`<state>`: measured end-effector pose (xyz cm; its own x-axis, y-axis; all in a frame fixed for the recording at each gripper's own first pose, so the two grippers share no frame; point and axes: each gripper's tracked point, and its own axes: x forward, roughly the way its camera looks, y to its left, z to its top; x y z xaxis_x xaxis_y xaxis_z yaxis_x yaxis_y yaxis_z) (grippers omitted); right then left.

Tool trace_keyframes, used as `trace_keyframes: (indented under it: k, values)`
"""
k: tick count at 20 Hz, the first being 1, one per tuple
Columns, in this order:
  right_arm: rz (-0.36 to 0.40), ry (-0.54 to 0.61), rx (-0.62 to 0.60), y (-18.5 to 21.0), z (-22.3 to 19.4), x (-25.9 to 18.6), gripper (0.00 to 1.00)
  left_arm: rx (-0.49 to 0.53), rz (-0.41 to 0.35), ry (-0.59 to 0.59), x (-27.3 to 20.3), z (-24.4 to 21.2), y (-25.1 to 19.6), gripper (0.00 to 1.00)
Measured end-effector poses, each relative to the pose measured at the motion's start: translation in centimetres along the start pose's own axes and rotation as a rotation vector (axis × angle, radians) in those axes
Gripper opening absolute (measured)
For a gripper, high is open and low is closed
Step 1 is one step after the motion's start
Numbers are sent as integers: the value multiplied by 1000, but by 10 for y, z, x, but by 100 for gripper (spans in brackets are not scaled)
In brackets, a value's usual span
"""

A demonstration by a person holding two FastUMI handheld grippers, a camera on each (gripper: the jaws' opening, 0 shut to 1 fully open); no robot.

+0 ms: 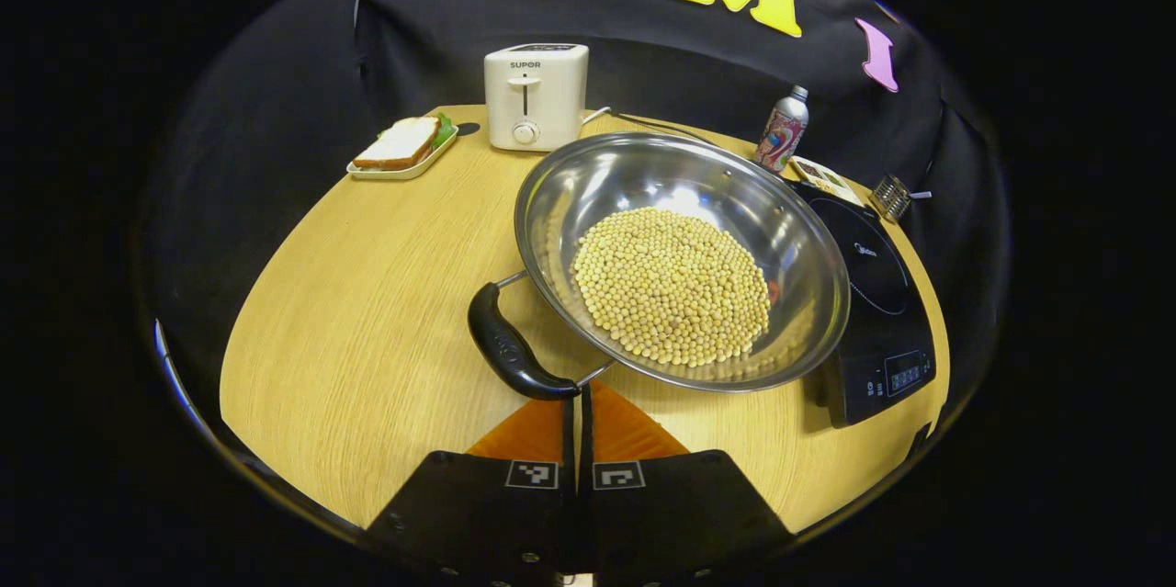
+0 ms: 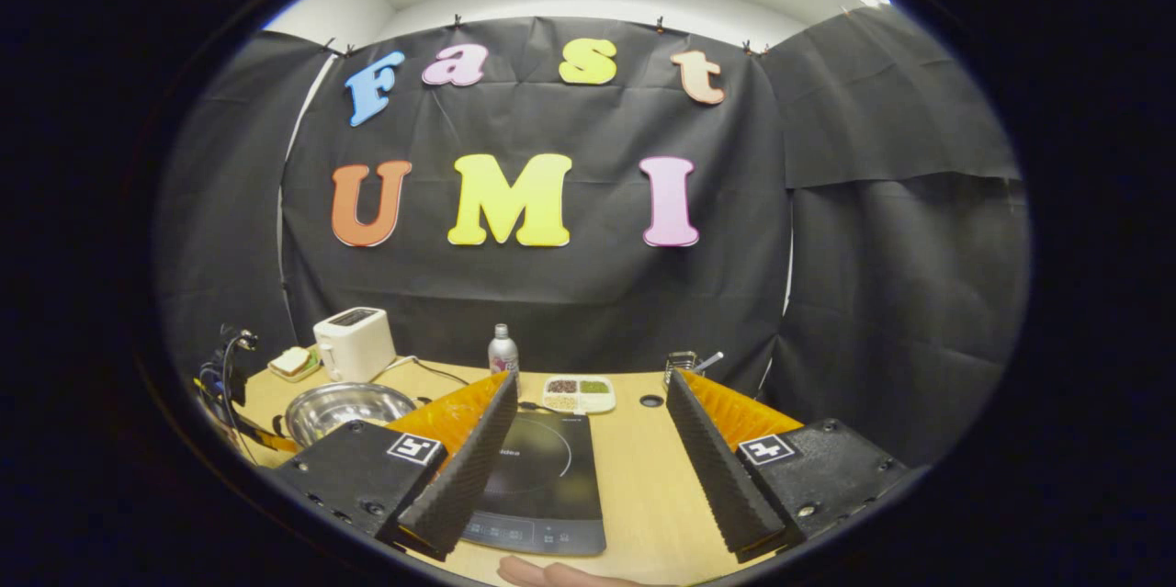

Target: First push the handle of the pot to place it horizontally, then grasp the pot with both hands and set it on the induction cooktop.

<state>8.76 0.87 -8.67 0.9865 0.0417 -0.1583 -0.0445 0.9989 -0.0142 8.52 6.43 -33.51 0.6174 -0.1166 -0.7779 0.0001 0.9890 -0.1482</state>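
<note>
Wooden tabletop (image 1: 367, 293): pot (image 1: 680, 261) beside induction cooktop (image 1: 873, 293), its rim overlapping it; left hand-held gripper (image 1: 581, 403) clenched, tips at pot handle (image 1: 510, 348), seemingly to push; right hand-held gripper (image 2: 588, 440) released above the cooktop.

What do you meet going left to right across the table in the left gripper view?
Sandwich tray → toaster → pot of soybeans → bottle → induction cooktop → small wire rack.
</note>
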Motion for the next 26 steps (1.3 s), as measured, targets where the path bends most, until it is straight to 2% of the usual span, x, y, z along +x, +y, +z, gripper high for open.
trace_keyframes:
  k: [6,10,21,22,26]
  values:
    - [1,-2,-1,-1,-1,9,100,-15,27,8,14,20,19,0]
    - [-24,-18,7,-6,-1,13,100,-30,43,6,29,37,34,0]
    - [-16,29,22,14,-18,26,100,-70,71,9,58,73,61,0]
    - [-16,32,22,16,-20,27,100,-80,69,10,60,75,62,10]
    - [-14,48,20,30,-27,30,100,-90,68,13,70,79,68,10]
